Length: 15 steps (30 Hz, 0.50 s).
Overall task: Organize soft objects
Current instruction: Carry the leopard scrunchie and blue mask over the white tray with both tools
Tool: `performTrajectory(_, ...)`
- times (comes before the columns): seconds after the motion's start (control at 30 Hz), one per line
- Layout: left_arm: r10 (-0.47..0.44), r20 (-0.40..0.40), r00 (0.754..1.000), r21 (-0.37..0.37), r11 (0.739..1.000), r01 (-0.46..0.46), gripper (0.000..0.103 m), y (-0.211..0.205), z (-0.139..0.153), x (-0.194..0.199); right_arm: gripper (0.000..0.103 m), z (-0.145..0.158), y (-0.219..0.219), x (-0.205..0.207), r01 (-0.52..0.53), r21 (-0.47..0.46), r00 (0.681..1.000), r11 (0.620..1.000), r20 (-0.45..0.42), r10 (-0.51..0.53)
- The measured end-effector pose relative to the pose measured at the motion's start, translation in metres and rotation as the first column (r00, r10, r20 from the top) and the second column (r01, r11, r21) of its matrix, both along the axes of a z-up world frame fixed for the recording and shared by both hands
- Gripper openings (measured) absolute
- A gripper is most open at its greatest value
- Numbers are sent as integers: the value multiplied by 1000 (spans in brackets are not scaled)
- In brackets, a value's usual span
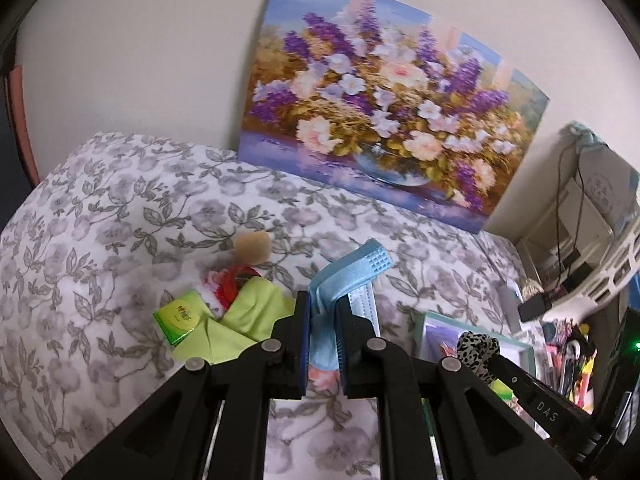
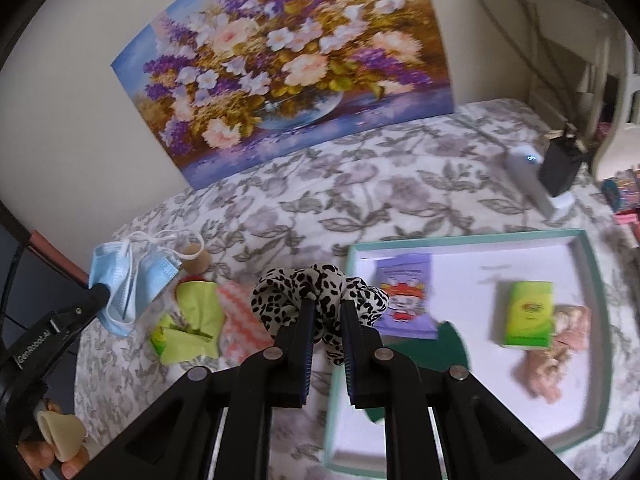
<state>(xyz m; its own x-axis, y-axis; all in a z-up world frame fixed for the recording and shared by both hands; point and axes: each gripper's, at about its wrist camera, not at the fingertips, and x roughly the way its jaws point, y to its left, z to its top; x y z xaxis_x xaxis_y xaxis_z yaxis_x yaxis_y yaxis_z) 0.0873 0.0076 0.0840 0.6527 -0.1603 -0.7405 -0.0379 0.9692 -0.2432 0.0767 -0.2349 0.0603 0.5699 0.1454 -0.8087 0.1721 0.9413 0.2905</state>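
My left gripper (image 1: 322, 304) is shut on a light blue face mask (image 1: 352, 268) and holds it above the floral bedspread. In the right wrist view the same mask (image 2: 128, 284) hangs from the left gripper (image 2: 100, 292) at the left. My right gripper (image 2: 326, 308) is shut on a black-and-white leopard scrunchie (image 2: 320, 288), just left of the teal-rimmed white tray (image 2: 592, 280). On the bed lie a lime green cloth (image 2: 196, 320), a pink patterned cloth (image 2: 240, 320), a small green tissue pack (image 1: 178, 316) and a tan puff (image 1: 252, 246).
The tray holds a purple packet (image 2: 406, 296), a green tissue pack (image 2: 528, 314), a pink fabric piece (image 2: 556, 360) and dark green felt (image 2: 432, 348). A flower painting (image 2: 280, 60) leans on the wall. A white device (image 2: 532, 176) and a black charger (image 2: 558, 168) sit far right.
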Motion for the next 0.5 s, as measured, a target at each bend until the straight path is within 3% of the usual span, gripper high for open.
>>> performTrajectory(0.27,-97,10,995,31,995,96,12,-43,10,-15,14,2,-31,-34,73,-37,997,997,-16,-74)
performTrajectory(0.5,-200,-8,980,43,979,200,12,-89,2,-18,14,-7,-63,-47,148,-40,988,988,-49,-149)
